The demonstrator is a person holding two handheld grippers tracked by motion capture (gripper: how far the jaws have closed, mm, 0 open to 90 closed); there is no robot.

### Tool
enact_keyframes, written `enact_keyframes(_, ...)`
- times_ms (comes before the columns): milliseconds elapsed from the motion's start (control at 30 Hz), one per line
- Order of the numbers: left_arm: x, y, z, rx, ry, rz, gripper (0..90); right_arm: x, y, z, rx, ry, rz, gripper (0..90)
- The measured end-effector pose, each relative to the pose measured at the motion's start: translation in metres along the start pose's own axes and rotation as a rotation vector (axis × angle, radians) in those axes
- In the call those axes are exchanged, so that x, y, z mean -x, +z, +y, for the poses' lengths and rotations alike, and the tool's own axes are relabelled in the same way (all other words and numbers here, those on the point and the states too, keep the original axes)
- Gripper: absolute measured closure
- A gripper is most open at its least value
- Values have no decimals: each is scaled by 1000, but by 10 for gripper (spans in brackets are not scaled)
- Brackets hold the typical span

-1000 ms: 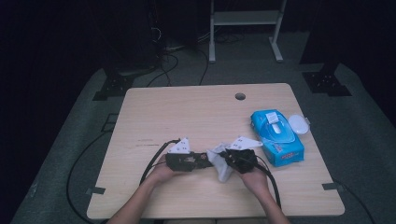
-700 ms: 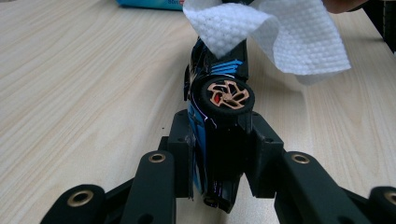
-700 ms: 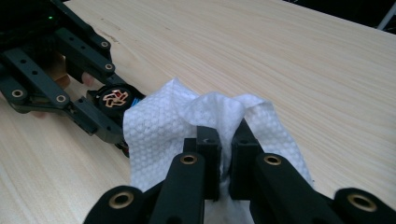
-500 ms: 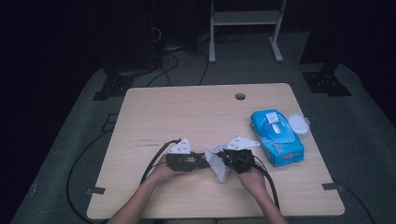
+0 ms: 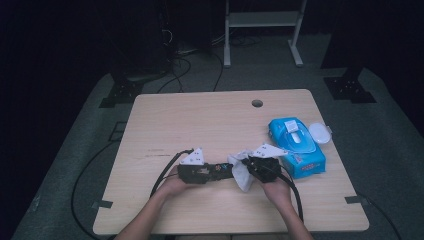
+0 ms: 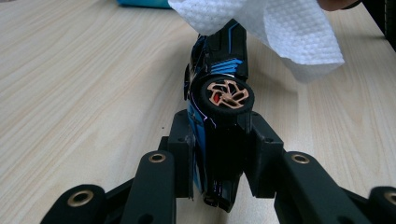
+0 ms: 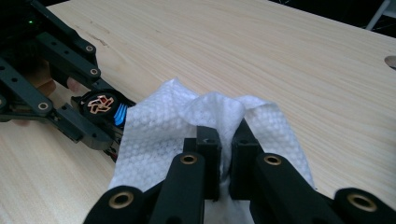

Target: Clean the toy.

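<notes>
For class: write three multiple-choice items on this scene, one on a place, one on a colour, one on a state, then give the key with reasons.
1. Where does the wipes pack lie?
A. table's right side
B. table's left side
C. the floor

2. What colour is the toy car's wheel rim?
A. green
B. copper
C. white

3. What does the right gripper hold?
A. nothing
B. the car
C. a white wipe

Key: A, it lies right of both hands in the high view; B, the toy car shows a copper rim; C, its jaws pinch the white wipe.

On the table (image 5: pixel 200 120), the toy car (image 6: pixel 217 107) sits at six o'clock. The wipe (image 5: pixel 241 170) touches its right end. The wipes pack (image 5: pixel 296 147) lies at three o'clock.
</notes>
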State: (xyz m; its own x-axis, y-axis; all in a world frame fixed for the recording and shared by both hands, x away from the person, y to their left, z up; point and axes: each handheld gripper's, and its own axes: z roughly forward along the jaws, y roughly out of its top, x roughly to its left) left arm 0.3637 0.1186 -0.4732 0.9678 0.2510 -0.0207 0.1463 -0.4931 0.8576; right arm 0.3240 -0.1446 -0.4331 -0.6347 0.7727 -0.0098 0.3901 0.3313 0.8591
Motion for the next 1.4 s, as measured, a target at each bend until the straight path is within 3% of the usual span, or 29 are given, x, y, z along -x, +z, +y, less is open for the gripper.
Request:
enact_keyframes(200,0,-1,-1,0,-9,-4,677,-17,10,4,4,-42,43,850)
enact_keyframes(333,0,-1,0,-6,3,-1,678,-8,5,2,-6,-48,9,850)
enact_keyframes(433,0,-1,-1,-7,0,-2,678,8,-2,-2,0,-2,-32,850)
enact_keyframes(533,0,-1,-1,-13,0,-1,679,21,-5,-5,11,57,-39,849)
enact_keyframes(667,0,3,-3,-55,13,0,680,17,-3,-4,18,54,-30,849)
enact_keyframes(767,0,3,-3,-53,16,2,686,10,0,-4,15,14,-21,848)
enact_keyframes(867,0,2,-2,-40,8,-5,695,15,-3,-5,9,31,-24,848)
enact_keyframes(967,2,2,0,-50,26,1,700,15,-3,-5,5,27,-34,848)
enact_keyframes(1100,3,2,1,-57,34,3,702,4,1,-2,4,8,-13,848)
enact_keyframes(1167,3,2,1,-54,30,1,703,-7,6,1,7,-25,10,849)
enact_keyframes(1333,3,1,1,-60,39,-1,705,-36,19,12,21,-64,122,848)
enact_keyframes(1400,3,0,1,-63,41,3,707,-44,21,14,12,-88,146,848)
